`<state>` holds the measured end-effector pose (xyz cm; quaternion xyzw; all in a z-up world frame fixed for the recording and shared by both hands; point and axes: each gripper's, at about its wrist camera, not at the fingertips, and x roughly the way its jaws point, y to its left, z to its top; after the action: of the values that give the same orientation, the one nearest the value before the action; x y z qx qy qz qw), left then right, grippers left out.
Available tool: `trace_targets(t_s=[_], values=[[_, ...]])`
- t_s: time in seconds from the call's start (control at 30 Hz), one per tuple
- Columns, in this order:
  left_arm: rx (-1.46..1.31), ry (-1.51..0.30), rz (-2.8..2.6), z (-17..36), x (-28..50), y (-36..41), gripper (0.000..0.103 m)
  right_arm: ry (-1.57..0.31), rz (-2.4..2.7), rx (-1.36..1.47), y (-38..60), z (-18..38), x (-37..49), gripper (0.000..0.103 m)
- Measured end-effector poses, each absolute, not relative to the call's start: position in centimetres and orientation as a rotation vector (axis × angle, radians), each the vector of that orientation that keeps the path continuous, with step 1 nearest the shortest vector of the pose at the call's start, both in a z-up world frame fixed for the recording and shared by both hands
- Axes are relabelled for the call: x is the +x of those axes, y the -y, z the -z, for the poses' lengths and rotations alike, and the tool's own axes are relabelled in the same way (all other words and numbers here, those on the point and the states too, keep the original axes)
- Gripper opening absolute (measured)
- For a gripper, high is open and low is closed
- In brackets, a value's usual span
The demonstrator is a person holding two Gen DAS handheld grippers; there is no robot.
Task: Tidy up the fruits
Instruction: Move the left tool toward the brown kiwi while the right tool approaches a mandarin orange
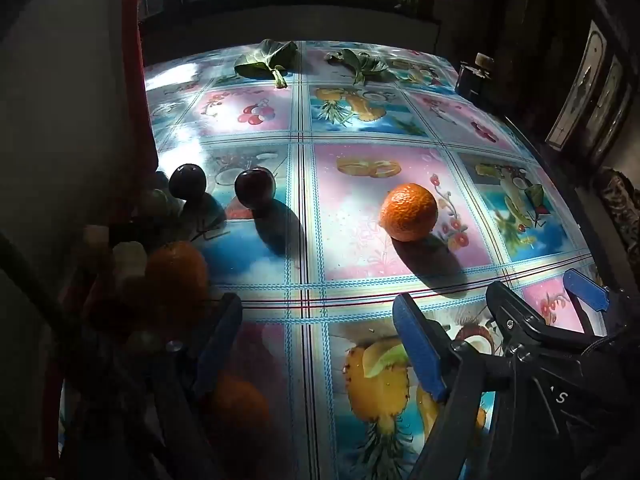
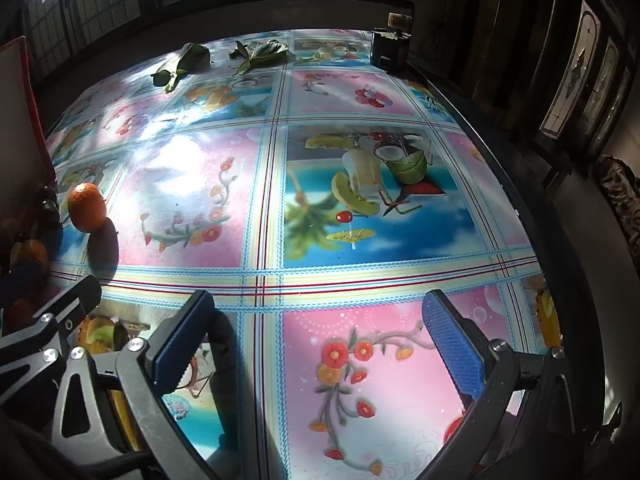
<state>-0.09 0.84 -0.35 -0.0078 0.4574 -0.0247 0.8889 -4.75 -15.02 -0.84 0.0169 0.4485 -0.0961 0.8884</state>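
Note:
A bright orange [image 1: 408, 212] [image 2: 86, 207] lies alone in sunlight on the fruit-patterned tablecloth [image 1: 360, 248]. Two dark red round fruits [image 1: 187, 181] [image 1: 255, 190] stand further left. In shadow at the left edge lie more oranges [image 1: 176, 272] [image 1: 240, 404] and pale fruits [image 1: 128, 260]. My left gripper [image 1: 320, 344] is open over the cloth, nearer than the lone orange, with nothing between its blue pads [image 1: 416, 348]. My right gripper [image 2: 320, 320] is open too, over bare cloth to the right of the fruits, and it shows in the left wrist view at the right [image 1: 544, 296].
Two bunches of green leaves [image 1: 266, 60] [image 1: 360, 64] lie near the table's far edge. A dark container [image 1: 472, 76] [image 2: 390, 52] stands at the far right corner. A pale wall with a red edge [image 1: 132, 80] borders the left; the table edge [image 2: 532, 208] curves along the right.

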Motion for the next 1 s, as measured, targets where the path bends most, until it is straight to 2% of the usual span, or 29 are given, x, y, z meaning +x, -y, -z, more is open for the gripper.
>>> trace_targets(t_s=[1.0], values=[[-0.3,-0.954,0.049,-0.7,-1.6,-6.2,0.078,-0.931,0.196,0.042,15.2,0.9,-4.7,0.103]])
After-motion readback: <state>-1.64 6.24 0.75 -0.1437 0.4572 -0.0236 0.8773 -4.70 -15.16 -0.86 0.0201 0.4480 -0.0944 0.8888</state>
